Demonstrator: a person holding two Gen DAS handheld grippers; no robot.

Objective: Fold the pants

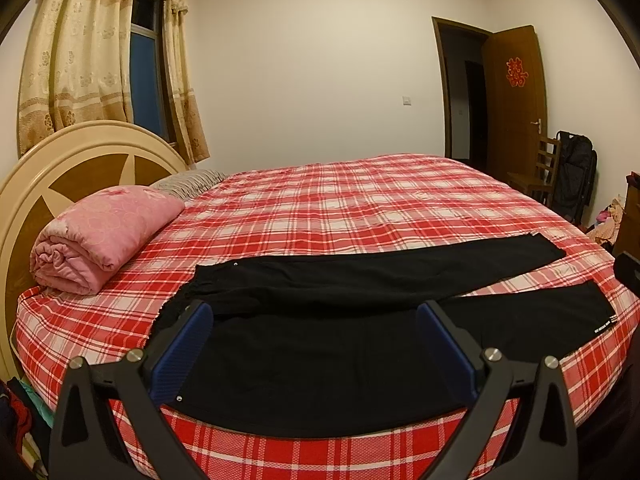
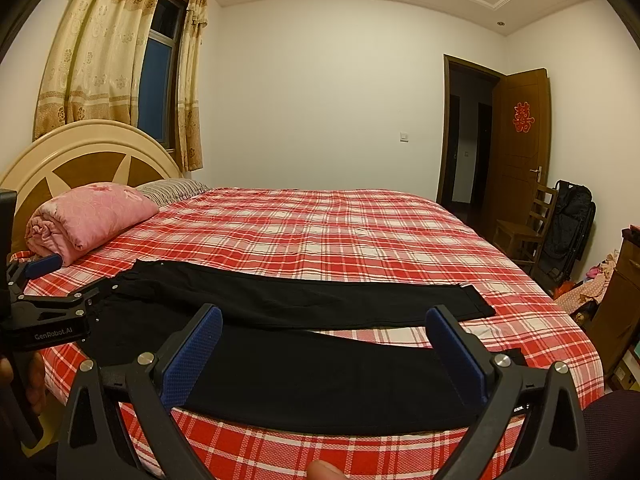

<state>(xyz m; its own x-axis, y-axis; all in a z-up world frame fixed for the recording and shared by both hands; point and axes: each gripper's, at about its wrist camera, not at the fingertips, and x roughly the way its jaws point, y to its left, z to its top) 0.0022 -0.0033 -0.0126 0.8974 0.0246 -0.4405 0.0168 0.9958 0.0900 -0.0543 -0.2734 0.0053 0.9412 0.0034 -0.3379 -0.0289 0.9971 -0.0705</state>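
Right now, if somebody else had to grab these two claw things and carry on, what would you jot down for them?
Left claw: open, holding nothing, hovering over the waist end of the pants.
Right claw: open, holding nothing, over the nearer leg toward the cuffs.
Pants: black, spread flat along the near edge of the plaid bed, waist toward the pink quilt, legs apart in a V.
Done: pants laid out; no fold visible.
Left: bring one leg onto the other, then fold lengthwise.
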